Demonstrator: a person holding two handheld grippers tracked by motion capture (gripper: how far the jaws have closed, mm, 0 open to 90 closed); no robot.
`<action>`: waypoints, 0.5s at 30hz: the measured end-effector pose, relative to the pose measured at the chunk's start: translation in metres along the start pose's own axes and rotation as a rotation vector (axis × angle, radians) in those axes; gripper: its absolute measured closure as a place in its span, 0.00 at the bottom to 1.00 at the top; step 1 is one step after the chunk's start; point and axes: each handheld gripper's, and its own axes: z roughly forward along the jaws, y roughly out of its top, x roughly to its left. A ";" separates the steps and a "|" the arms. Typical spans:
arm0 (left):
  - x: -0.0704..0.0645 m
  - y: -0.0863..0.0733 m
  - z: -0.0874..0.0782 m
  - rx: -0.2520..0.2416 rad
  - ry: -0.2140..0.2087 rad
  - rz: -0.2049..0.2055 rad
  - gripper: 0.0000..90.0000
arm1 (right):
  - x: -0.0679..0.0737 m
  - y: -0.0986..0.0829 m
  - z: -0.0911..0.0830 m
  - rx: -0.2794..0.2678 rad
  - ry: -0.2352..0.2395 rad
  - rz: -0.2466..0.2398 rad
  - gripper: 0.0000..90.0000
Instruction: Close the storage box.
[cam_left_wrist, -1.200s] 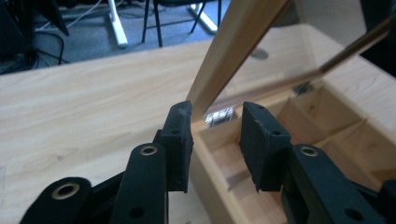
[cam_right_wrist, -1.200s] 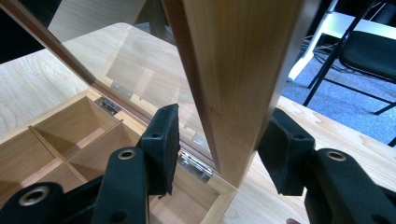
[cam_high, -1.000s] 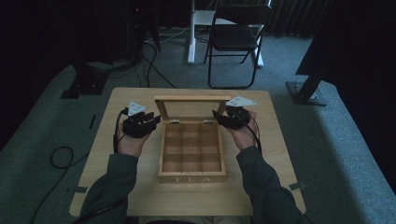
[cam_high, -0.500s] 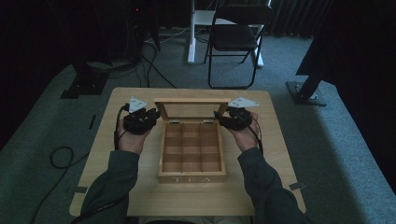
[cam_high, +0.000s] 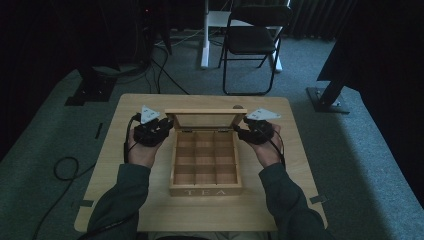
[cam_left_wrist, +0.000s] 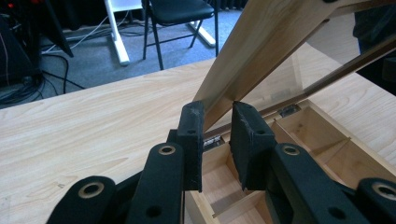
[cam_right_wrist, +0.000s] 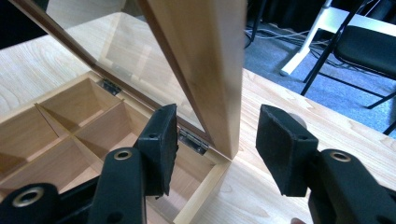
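Note:
A wooden tea box (cam_high: 206, 190) with empty compartments stands at the middle of the table, its glass-paned lid (cam_high: 202, 112) raised at the back. My left gripper (cam_high: 167, 126) is at the lid's left end. In the left gripper view its jaws (cam_left_wrist: 218, 113) are closed on the lid's side frame (cam_left_wrist: 271, 42). My right gripper (cam_high: 239, 131) is at the lid's right end. In the right gripper view it (cam_right_wrist: 219, 126) stands open, straddling the lid's side frame (cam_right_wrist: 205, 56) with a gap on both sides, above the box's back corner (cam_right_wrist: 201, 196).
The light wooden table (cam_high: 145, 205) has bare surface on both sides of the box. Behind it on the carpet stand a black folding chair (cam_high: 250, 40), a white stand (cam_high: 205, 35) and black stand bases (cam_high: 327, 100). Cables (cam_high: 65, 167) lie on the floor at the left.
Both hands have shifted slightly toward the near edge with the lid between them. The lid's top edge shows a little lower in the high view.

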 end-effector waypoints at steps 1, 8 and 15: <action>0.000 0.000 0.000 -0.001 0.000 -0.001 0.83 | 0.000 0.000 -0.001 -0.004 0.000 0.005 0.55; -0.001 -0.003 -0.001 -0.004 0.000 -0.005 0.83 | -0.002 -0.001 -0.010 -0.031 0.001 0.007 0.65; -0.003 -0.007 -0.003 -0.007 0.001 0.000 0.83 | 0.002 -0.002 -0.014 -0.042 0.007 -0.028 0.72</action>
